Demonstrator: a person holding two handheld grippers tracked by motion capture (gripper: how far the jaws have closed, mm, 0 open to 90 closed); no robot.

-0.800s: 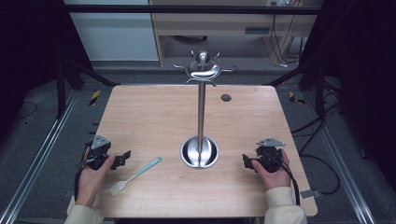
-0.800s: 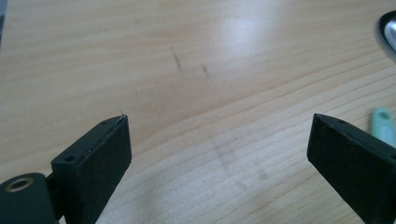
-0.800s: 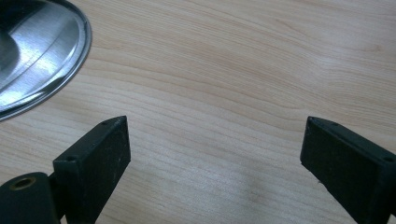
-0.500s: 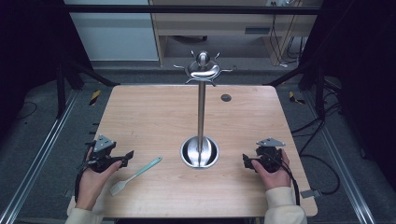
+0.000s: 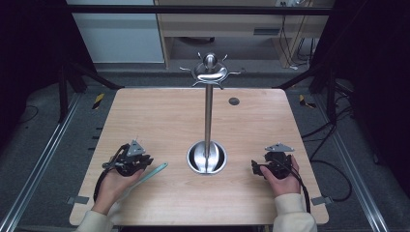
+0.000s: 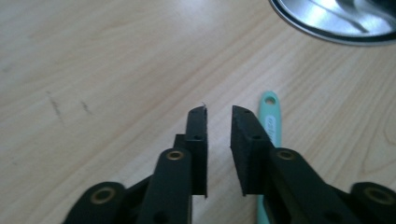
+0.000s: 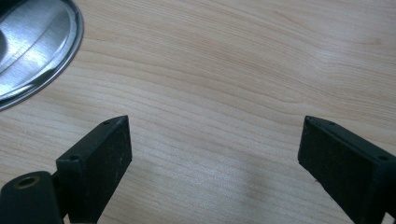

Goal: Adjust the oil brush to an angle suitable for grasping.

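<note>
A mint-green spatula lies flat on the wooden table, left of the metal stand's round base. My left gripper hovers over the spatula's middle, and the hand hides its blade end. In the left gripper view, the jaws of my left gripper are nearly together with a narrow gap and nothing in it. The spatula handle lies just right of them and passes under the right jaw. My right gripper rests right of the base. In its own view, my right gripper stands wide open over bare wood.
The stand's steel pole rises from the base to a ring of hooks at the top. A small dark round spot marks the table's far side. The base's rim shows in both gripper views.
My left hand has moved right, from beside the spatula's blade to over the spatula. The right hand has stayed put.
</note>
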